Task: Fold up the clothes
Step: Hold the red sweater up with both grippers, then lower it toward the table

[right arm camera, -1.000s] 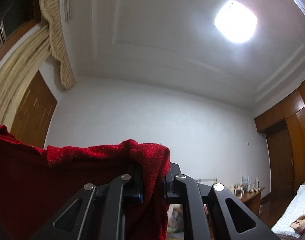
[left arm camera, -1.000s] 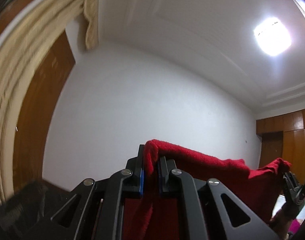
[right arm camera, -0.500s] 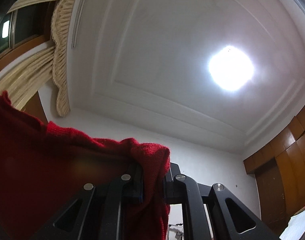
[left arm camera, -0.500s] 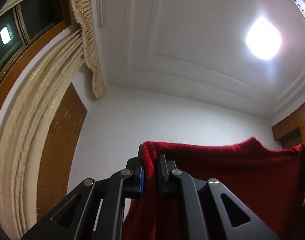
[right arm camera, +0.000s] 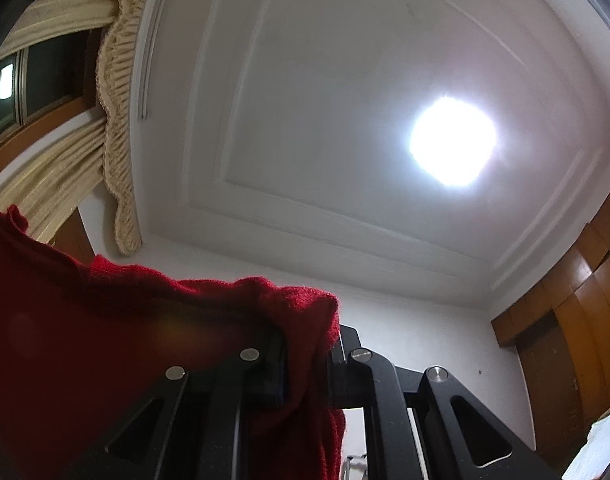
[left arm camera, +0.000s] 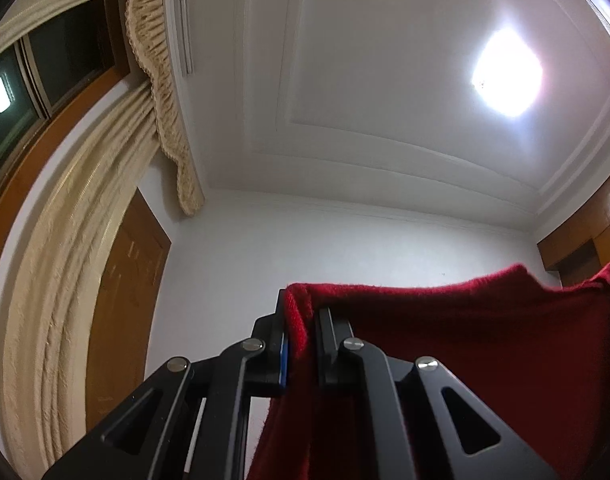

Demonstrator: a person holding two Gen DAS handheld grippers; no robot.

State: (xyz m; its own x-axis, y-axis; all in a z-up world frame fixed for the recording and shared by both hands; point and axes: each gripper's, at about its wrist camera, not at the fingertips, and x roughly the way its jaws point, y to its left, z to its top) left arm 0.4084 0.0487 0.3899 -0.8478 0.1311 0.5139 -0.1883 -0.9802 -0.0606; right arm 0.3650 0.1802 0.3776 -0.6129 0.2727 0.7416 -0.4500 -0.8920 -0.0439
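Both cameras are tipped way up at the white panelled ceiling (right arm camera: 345, 100), so there's no view of any table or bed surface under the cloth. The left black two-finger gripper (left arm camera: 303, 320) is pinched tight on one end of the top edge of a deep red knitted garment (left arm camera: 465, 360), with the fabric bunched between its fingers in the lower middle of the frame. From there the red edge runs off to the lower right of the frame. In the right wrist view it's the mirror: the right black gripper (right arm camera: 309, 344) is clamped on the other end, a wad of knit folded over its fingertips, and the cloth stretches away to the lower left. So the garment is up in the air, held between the two claws, its top edge as the long axis running roughly level from one gripper to the other, the body hanging down out of frame. Neither hand is nearer; each has its own corner. How it lies below, folded or not, can't be told. Whatever comes next probably hinges on keeping that edge taut and level. A bright ceiling light (right arm camera: 453, 142) glares at right, and beige pleated curtains (left arm camera: 65, 240) fill the left.
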